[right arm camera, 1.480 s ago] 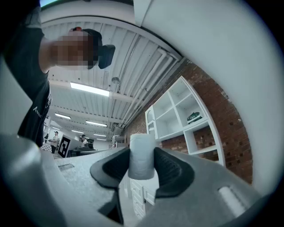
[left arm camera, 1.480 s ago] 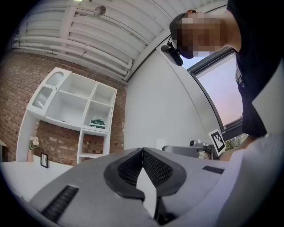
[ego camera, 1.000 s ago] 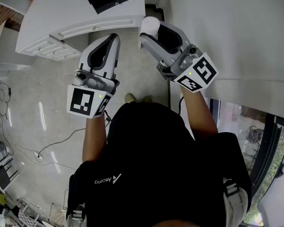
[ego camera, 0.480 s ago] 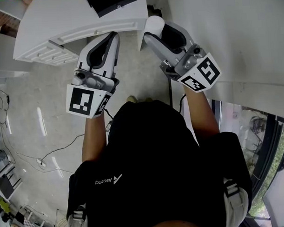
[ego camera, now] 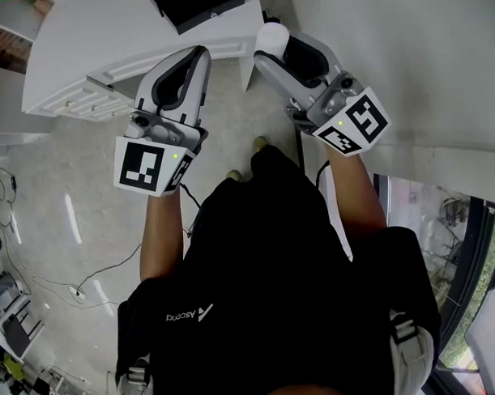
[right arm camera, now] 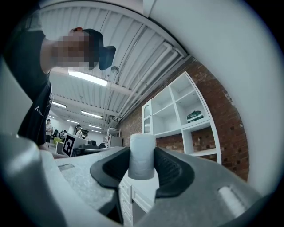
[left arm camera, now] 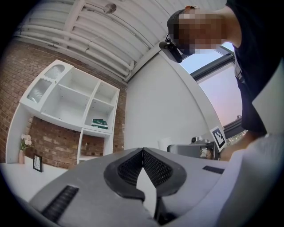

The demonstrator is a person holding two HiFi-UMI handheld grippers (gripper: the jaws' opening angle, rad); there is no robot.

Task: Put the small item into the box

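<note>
In the upper middle of the head view, the right gripper (ego camera: 275,46) is clamped on the small item, a white roll (ego camera: 269,31). In the right gripper view the dark pads (right arm camera: 171,170) press on both sides of the roll. It stands upright in that frame, long axis across the closing direction, top end poking above the pads. So the task's thing is in the right gripper, at the very tips, off any surface.

Left gripper (ego camera: 196,58) sits beside it, to the left in the frame. Its jaws are closed tip to tip with nothing between them, as the left gripper view shows. Both grippers point toward the top of the frame.

Key relation: the black box (ego camera: 199,6) lies up and to the left of the roll, at the top edge of the head view, partly cut off by the frame. It sits on the white desk (ego camera: 104,44). The box is near the roll but not under it; the roll hangs by the desk's right end, not over the box. The left gripper is about as near the box, lined up below it, but it's empty.

Likely next: carry the roll up-left over the box before letting go. I can't see inside the box from here.
</note>
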